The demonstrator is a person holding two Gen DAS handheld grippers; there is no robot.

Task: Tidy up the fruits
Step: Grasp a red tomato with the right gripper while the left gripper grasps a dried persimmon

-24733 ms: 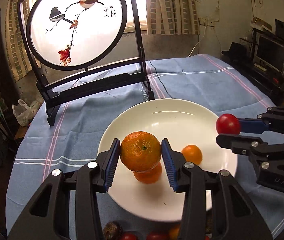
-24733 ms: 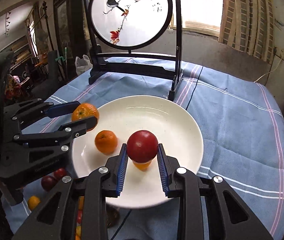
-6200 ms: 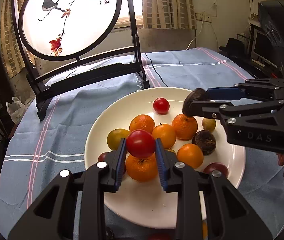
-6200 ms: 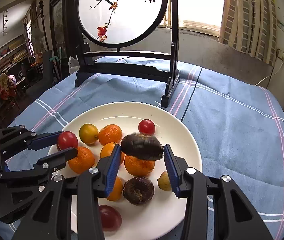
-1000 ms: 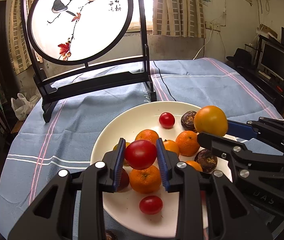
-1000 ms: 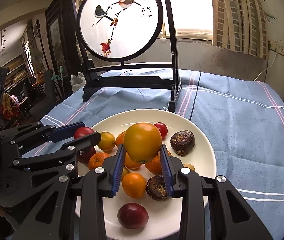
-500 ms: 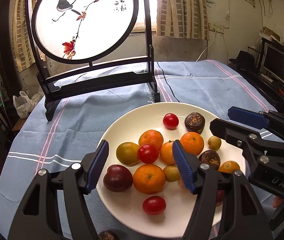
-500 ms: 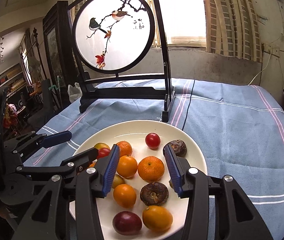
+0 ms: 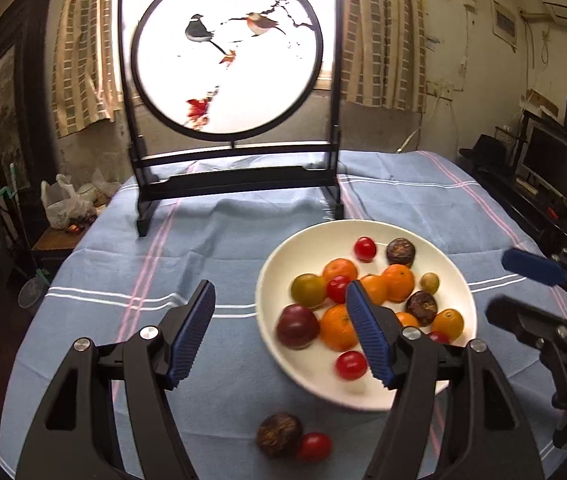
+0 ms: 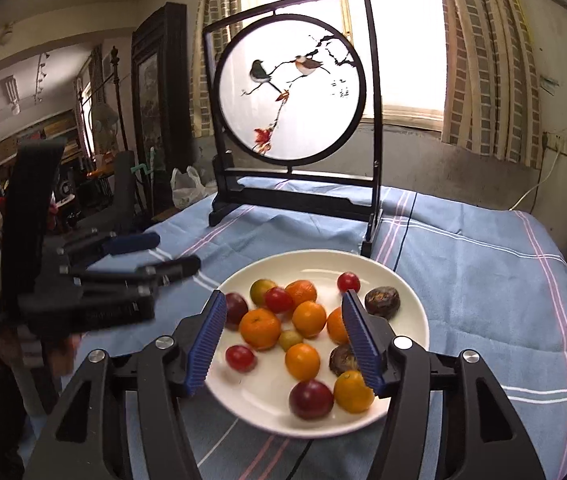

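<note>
On the desk [image 9: 219, 248] ahead of your grippers: a white plate [image 9: 459, 292] of fruit.

No writing reads clearly; the round bird screen's [image 10: 289, 92] marks are too small. Your left gripper [image 9: 279, 332] and right gripper [image 10: 283, 340] have both just been opening and grip nothing. The plate lies right of the left gripper, under the right one; a brown fruit [image 9: 279, 434] touches a red tomato [image 9: 314, 446] just beneath the left gripper.
</note>
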